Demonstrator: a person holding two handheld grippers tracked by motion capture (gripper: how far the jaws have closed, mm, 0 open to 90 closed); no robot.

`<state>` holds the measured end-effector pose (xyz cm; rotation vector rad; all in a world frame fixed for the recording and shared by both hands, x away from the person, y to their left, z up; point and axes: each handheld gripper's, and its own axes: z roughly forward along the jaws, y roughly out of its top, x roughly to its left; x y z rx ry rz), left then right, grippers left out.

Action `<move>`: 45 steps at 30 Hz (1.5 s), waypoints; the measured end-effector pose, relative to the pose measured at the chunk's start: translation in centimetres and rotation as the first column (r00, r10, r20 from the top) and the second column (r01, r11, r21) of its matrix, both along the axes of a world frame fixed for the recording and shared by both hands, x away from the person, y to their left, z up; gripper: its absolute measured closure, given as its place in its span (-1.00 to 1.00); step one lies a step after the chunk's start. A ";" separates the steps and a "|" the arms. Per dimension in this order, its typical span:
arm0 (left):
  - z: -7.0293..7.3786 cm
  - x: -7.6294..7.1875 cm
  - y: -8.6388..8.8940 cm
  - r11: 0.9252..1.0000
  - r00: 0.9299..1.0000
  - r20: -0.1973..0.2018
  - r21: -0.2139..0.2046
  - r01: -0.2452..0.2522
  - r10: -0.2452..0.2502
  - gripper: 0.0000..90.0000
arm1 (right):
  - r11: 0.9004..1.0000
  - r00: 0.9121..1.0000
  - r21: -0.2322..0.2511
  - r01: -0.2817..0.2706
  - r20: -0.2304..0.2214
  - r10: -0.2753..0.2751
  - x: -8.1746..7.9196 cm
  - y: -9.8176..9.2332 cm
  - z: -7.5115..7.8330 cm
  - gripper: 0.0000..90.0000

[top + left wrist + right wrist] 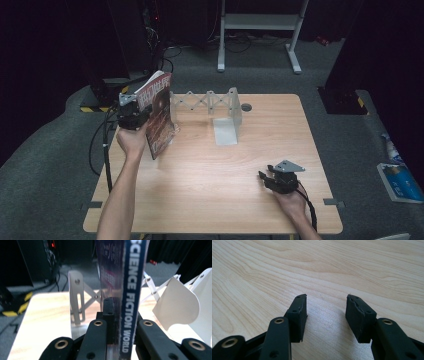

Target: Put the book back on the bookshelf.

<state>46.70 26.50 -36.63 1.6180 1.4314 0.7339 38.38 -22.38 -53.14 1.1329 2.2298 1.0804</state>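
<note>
Left gripper view shows your left claw (pixel 117 322) clamped on the spine edge of the magazine (pixel 131 290), whose blue strip rises upright between the black jaws. From the high view, that left claw (pixel 134 116) holds the magazine (pixel 159 115) upright and slightly tilted at the desk's (pixel 210 180) far left, its lower corner at or just above the wood; you cannot tell from here whether it touches. Just beyond stands the expandable book rack (pixel 210 102), its white end plate (pixel 227 131) further to the right and its slots empty. Your right claw (pixel 272 180) rests near the front right of the desk, jaws partly apart with nothing between them, as the right gripper view confirms over bare wood (pixel 312 270). By my reading, the pickup is done; what remains is guiding the magazine into the rack and letting go.
</note>
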 end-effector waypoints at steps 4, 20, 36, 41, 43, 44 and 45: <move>0.4 0.2 0.1 1.000 0.999 -0.041 0.001 0.007 -0.007 0.83 | 1.000 1.000 -0.001 -0.002 0.002 0.002 0.0 0.0 0.0 0.14; 1.5 0.3 0.2 1.000 0.991 -0.130 0.002 -0.012 0.012 0.87 | 1.000 1.000 0.000 -0.001 0.000 0.001 0.0 0.0 0.0 0.14; 0.1 -1.2 0.1 0.999 0.997 0.066 0.009 -0.036 0.036 0.87 | 1.000 1.000 -0.001 -0.001 0.003 0.001 0.0 0.0 0.0 0.15; -0.4 -1.3 -0.2 1.000 0.995 0.099 -0.002 -0.031 0.031 0.87 | 1.000 1.000 0.000 0.000 0.003 0.000 0.0 0.0 0.0 0.15; -0.5 -1.3 -0.3 0.999 0.993 0.114 -0.006 -0.031 0.032 0.87 | 1.000 1.000 0.000 0.000 0.003 0.000 0.0 0.0 0.0 0.15; -0.6 -1.2 -0.4 1.000 0.993 0.116 -0.011 -0.028 0.029 0.87 | 1.000 1.000 0.000 0.000 0.003 0.000 0.0 0.0 0.0 0.15; -0.8 -1.2 -0.5 1.000 0.992 0.121 -0.011 -0.029 0.030 0.87 | 1.000 1.000 0.000 0.000 0.003 0.000 0.0 0.0 0.0 0.15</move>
